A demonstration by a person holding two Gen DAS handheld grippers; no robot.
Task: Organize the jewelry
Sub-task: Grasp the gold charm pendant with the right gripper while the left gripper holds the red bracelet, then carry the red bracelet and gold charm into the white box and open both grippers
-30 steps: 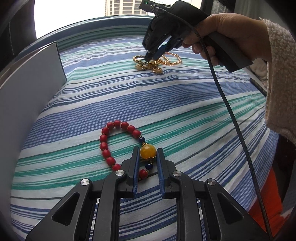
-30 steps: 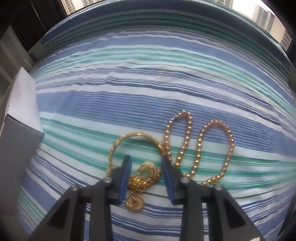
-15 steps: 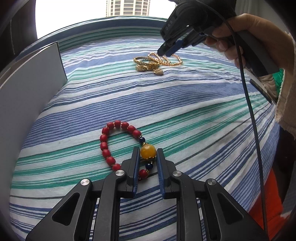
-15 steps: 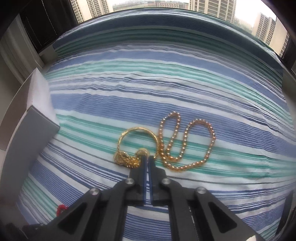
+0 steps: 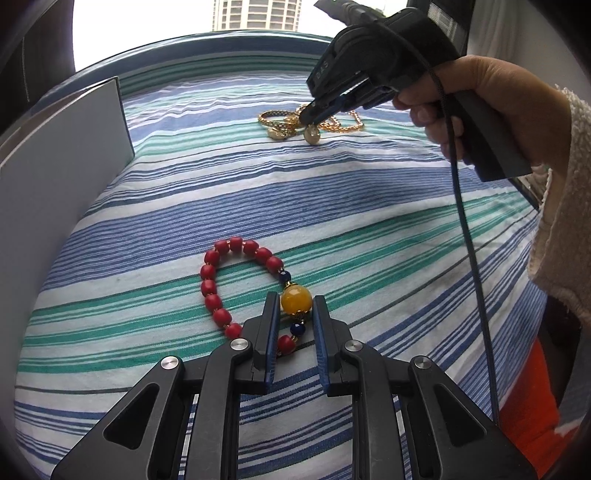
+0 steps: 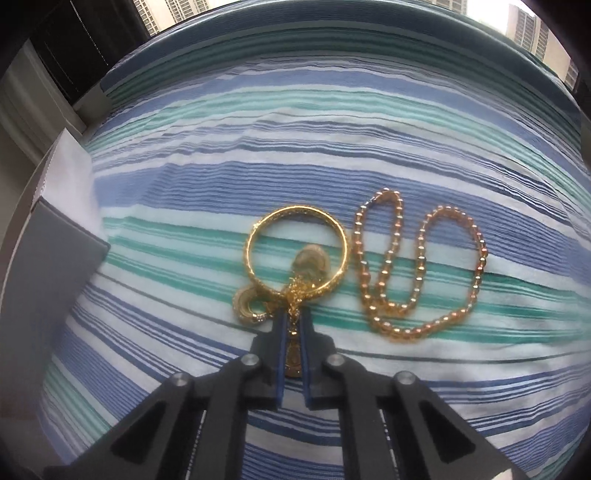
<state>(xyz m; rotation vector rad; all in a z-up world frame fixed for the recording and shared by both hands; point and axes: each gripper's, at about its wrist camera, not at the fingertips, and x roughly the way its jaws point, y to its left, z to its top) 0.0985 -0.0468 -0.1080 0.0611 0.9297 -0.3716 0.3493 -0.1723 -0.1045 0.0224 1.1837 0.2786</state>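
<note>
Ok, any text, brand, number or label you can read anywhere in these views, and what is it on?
"DAS": raised letters on the black body of the right gripper, seen from the left wrist view; only partly legible, so uncertain.
Gold pendant between the right gripper's fingers: any embossing is too blurred to read.
Nothing else legible: none on the grey box or the striped cloth.

Home, likely high-rise apt; striped cloth (image 6: 295,177) on surface; window (image 5: 147,22) w/ tower blocks (image 5: 255,14) outside.
</note>
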